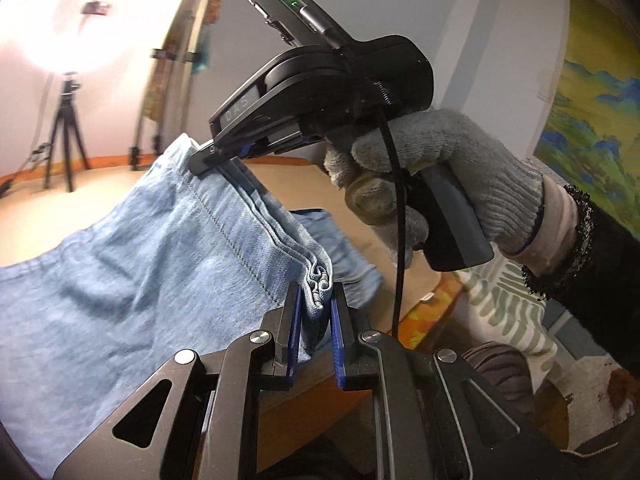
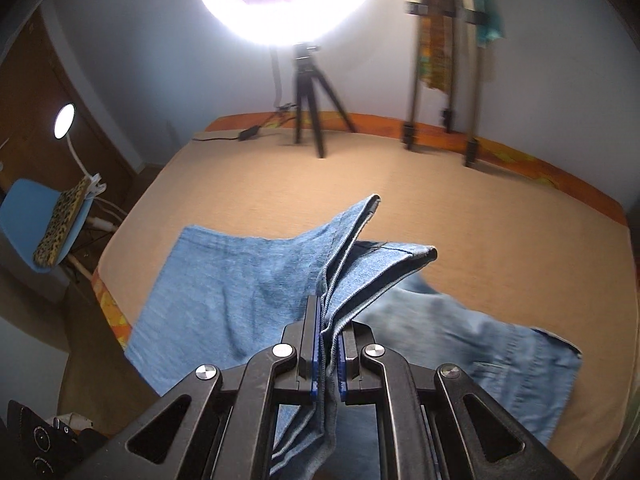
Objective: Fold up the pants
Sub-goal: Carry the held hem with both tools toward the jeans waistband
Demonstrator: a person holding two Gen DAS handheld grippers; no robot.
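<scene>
Light blue denim pants (image 1: 120, 264) hang lifted above the tan bed. My left gripper (image 1: 316, 300) is shut on a bunched hem corner, the layered edge pinched between its blue pads. Farther along that same hem, my right gripper (image 1: 206, 156) is shut on the other corner, held by a person's grey-gloved hand (image 1: 440, 168). In the right wrist view the right gripper (image 2: 328, 332) clamps several stacked denim layers (image 2: 348, 264). The rest of the pants (image 2: 224, 280) drapes down onto the bed (image 2: 440, 184).
A ring light (image 2: 288, 0) on a black tripod (image 2: 312, 108) stands at the bed's far edge, beside a metal stand (image 2: 444, 80). A blue chair (image 2: 28, 220) with a leopard-print item sits at the left. A dark sleeve (image 1: 592, 264) reaches in from the right.
</scene>
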